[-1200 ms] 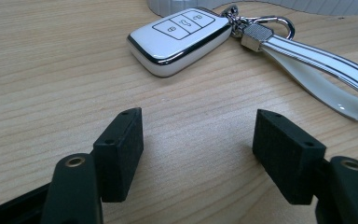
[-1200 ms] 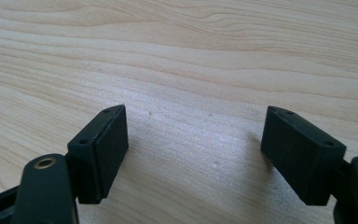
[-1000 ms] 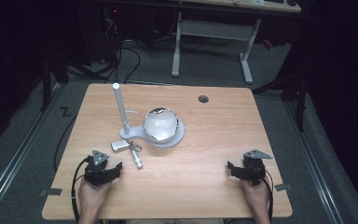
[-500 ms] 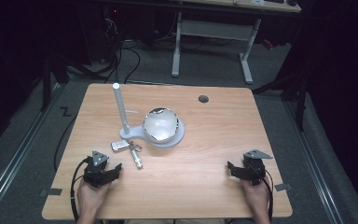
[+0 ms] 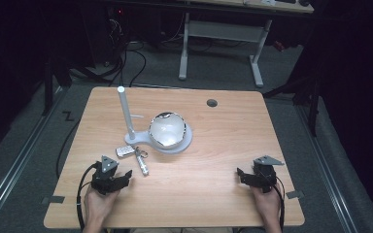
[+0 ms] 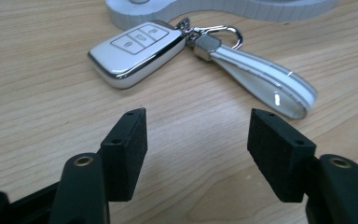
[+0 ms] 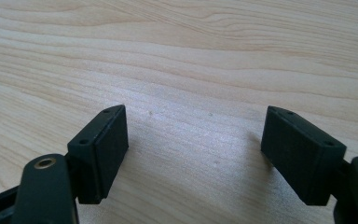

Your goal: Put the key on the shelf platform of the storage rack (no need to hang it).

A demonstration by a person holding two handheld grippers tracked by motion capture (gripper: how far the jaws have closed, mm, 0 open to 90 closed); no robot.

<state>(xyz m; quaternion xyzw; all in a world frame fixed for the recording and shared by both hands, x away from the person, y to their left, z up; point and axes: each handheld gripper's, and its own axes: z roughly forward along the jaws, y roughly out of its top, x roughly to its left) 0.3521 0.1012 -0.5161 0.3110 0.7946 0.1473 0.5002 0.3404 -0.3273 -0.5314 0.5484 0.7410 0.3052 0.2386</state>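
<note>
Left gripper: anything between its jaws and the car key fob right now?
Nothing: in the left gripper view, bare wood separates the open left gripper from the key fob. Its white strap lies to the fob's right.

1. No words, brand names or numbers can be read anywhere in the three views
2. The white car key fob [image 6: 137, 51], at about 11 o'clock from the left gripper's jaws in the left gripper view, carries three button outlines; the symbols inside them are too small and blurred to read
3. A dark Z-shaped mark [image 5: 68, 116] stands on the grey floor, at about 9 o'clock from the table's far left corner in the high view
</note>
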